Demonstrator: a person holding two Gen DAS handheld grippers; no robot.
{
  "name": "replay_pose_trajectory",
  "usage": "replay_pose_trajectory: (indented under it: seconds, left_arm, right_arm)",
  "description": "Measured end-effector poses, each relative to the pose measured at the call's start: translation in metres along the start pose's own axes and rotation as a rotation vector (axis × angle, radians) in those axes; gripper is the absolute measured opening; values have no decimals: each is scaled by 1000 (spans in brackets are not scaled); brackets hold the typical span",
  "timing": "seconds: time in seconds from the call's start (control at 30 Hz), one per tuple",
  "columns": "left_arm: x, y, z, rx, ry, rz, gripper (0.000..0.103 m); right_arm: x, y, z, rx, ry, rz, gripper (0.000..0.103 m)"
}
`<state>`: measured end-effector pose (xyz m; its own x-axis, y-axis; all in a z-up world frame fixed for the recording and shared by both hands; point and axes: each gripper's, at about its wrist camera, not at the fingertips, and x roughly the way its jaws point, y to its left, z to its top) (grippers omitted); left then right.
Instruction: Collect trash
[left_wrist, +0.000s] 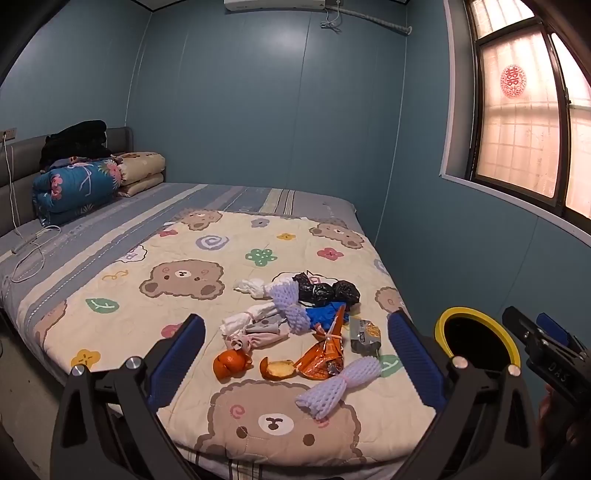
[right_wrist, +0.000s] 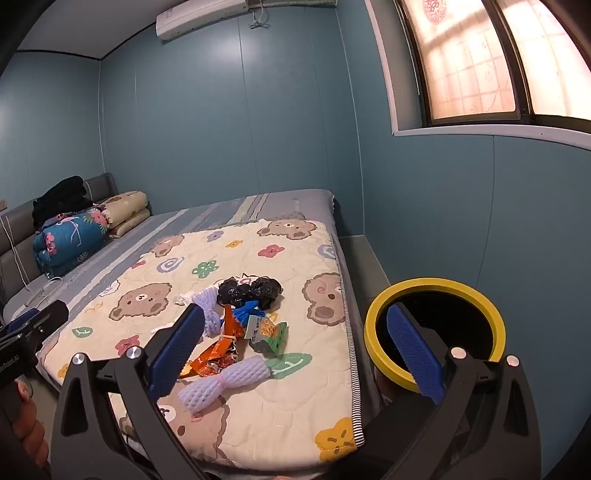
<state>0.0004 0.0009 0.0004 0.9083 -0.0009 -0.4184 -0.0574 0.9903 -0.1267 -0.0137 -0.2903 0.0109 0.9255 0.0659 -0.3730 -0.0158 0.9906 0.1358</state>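
Note:
A pile of trash lies on the bear-print quilt (left_wrist: 184, 317): orange peel (left_wrist: 231, 363), an orange snack wrapper (left_wrist: 323, 354), a white foam fruit net (left_wrist: 338, 386), black bags (left_wrist: 327, 291), a blue bag (left_wrist: 325, 314), a grey packet (left_wrist: 364, 334) and tied cloth bundles (left_wrist: 255, 332). The foam net (right_wrist: 223, 382) and wrapper (right_wrist: 218, 356) also show in the right wrist view. A black bin with a yellow rim (right_wrist: 434, 330) stands at the bed's right side (left_wrist: 476, 338). My left gripper (left_wrist: 295, 354) is open, above the near trash. My right gripper (right_wrist: 295, 347) is open between pile and bin.
Folded quilts and dark clothes (left_wrist: 81, 173) are stacked at the headboard. A white cable (left_wrist: 33, 243) lies on the striped sheet. The blue wall (right_wrist: 443, 221) and window run along the bed's right side, with a narrow floor gap (right_wrist: 360, 258).

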Motion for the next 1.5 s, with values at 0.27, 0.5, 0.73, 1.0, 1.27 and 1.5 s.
replay_pose_trajectory:
  seconds: [0.27,0.5,0.73,1.0,1.27,1.5]
  left_arm:
    - [-7,-1,2,4,-13,-4,96]
    - [-4,-4,3,9,-16,-3,96]
    - [-4,-5,6,10,-17,-5,96]
    - [-5,-4,5,8,-20,-6,96]
    - [-5,-4,4,7,-22,-7,96]
    - [-5,-4,4,7,-22,-7,96]
  right_arm:
    - [0,1,1,2,4,1,95]
    - [0,-2,2,2,2,0,95]
    - [1,1,2,-1,3,0,95]
    - [2,2,2,0,6,1,95]
    - [1,2,1,0,8,1,95]
    - [1,2,2,0,9,1,95]
